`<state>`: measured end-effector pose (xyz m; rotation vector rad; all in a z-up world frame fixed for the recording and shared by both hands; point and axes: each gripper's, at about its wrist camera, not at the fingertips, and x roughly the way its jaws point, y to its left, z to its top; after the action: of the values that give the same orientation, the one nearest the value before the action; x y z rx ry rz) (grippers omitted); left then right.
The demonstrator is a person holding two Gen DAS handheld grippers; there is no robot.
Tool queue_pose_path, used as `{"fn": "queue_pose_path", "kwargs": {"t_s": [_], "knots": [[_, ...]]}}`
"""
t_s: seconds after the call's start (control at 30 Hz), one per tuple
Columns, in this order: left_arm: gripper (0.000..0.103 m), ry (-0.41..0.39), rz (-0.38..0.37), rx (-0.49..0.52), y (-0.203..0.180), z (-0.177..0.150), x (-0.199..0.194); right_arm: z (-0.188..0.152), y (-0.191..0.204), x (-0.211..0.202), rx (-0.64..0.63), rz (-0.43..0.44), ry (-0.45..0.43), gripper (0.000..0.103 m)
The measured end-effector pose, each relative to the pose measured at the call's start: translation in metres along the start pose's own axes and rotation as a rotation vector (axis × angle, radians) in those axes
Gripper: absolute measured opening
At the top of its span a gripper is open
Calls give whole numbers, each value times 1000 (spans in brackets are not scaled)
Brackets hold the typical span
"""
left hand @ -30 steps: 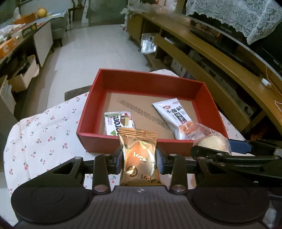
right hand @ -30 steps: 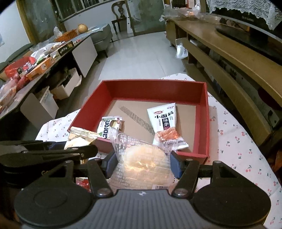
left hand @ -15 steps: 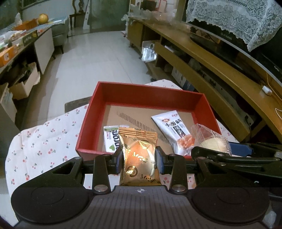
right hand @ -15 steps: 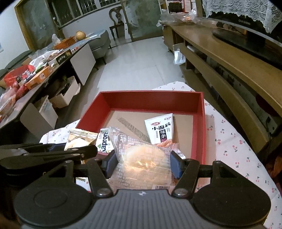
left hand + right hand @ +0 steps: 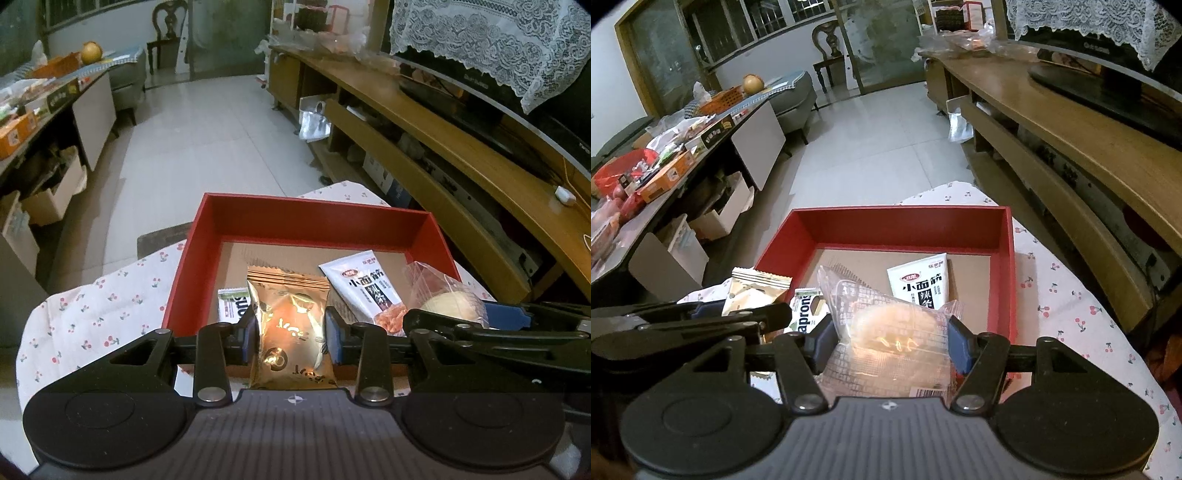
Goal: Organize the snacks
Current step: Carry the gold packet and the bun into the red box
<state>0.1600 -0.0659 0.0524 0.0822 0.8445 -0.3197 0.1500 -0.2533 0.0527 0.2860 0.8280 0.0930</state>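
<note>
My left gripper (image 5: 290, 341) is shut on a gold foil snack packet (image 5: 291, 328), held upright above the near wall of a red box (image 5: 310, 214). My right gripper (image 5: 892, 347) is shut on a clear-wrapped bun (image 5: 890, 339), also above the box's near side. In the box lie a white chili-snack packet (image 5: 364, 286) (image 5: 921, 280) and a green-and-white wafer packet (image 5: 232, 306) (image 5: 807, 314). Each gripper shows beside the other: the bun (image 5: 448, 302) at the right of the left wrist view, the gold packet (image 5: 755, 290) at the left of the right wrist view.
The red box (image 5: 901, 223) stands on a cherry-print tablecloth (image 5: 99, 314) (image 5: 1067, 295). A long wooden TV cabinet (image 5: 461, 155) runs along the right. A cluttered side table (image 5: 665, 158) with boxes beneath it stands at the left, with tiled floor (image 5: 207, 136) beyond.
Both views have tilted up and drawn back a little, so the red box sits lower and smaller in frame. Both packets stay gripped.
</note>
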Motion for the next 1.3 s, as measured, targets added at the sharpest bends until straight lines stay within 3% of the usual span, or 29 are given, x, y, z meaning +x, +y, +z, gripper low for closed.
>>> {"fn": "queue_pose_path", "kwargs": {"t_s": [0.47,0.9,1.3], "knots": [[44,-8,10,-11,3,12,8,11,-2,7,6,2,-5,75],[43,27,64,-32,15,24,51,25,0,59,-2,-31,31,74],[44,97,90,-47,22,13,81,20,-2,95,-30,-59,87,75]]}}
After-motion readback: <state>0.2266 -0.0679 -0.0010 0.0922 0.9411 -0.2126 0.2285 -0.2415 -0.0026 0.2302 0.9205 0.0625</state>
